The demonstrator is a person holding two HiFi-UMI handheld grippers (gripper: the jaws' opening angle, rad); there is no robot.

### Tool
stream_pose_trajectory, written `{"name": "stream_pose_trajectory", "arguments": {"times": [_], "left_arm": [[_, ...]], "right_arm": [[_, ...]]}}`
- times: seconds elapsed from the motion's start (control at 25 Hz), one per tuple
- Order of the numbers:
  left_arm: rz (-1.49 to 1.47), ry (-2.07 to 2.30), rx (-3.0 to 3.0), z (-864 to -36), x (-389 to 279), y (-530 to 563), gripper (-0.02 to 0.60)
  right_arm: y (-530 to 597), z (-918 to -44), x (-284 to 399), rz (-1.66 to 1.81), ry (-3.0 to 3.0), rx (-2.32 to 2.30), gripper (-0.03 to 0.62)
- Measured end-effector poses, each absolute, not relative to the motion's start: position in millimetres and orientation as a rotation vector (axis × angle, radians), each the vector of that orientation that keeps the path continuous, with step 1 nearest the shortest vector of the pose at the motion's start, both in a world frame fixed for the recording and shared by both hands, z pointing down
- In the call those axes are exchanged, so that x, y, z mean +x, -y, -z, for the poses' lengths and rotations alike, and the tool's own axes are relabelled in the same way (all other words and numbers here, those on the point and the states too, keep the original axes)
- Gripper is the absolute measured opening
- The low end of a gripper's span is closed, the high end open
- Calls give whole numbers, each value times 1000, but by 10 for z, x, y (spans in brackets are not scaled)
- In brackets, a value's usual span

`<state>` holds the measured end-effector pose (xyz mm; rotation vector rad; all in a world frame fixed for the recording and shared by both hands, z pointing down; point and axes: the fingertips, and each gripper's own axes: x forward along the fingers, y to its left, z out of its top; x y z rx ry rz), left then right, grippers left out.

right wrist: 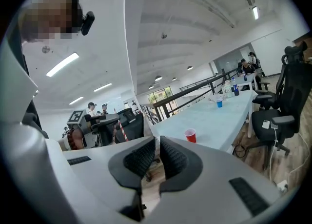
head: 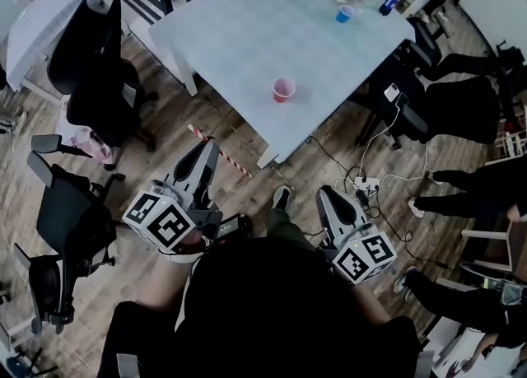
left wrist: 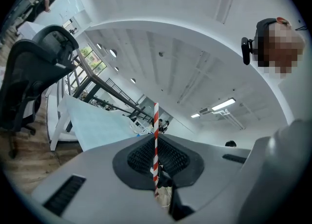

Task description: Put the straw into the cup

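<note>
Entry: red-and-white striped straw (head: 233, 164), held crosswise over the floor beside the table (head: 247, 30).
We list the left gripper (head: 207, 147) clamped on it, the right gripper (head: 328, 195) barely parted and empty, and the red cup (head: 282, 88) upright on the table.

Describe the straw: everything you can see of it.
Thin, straight straw with red and white stripes, paper by the look. The left gripper has its jaws shut on it, nearer one end, and it crosses them at right angles. It hangs over the wooden floor, short of the table and red cup; nothing else touches it.
</note>
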<state>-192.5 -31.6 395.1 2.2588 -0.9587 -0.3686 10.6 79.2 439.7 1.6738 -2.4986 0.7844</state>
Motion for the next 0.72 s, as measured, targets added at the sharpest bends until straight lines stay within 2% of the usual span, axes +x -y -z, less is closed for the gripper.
{"name": "stream_pose_trajectory", "arguments": {"times": [0.72], "left_arm": [[373,1199,2190,-3865,-727,1862,28]], "right_arm": [[682,-4438,1473,-981,2646,1560,51]]}}
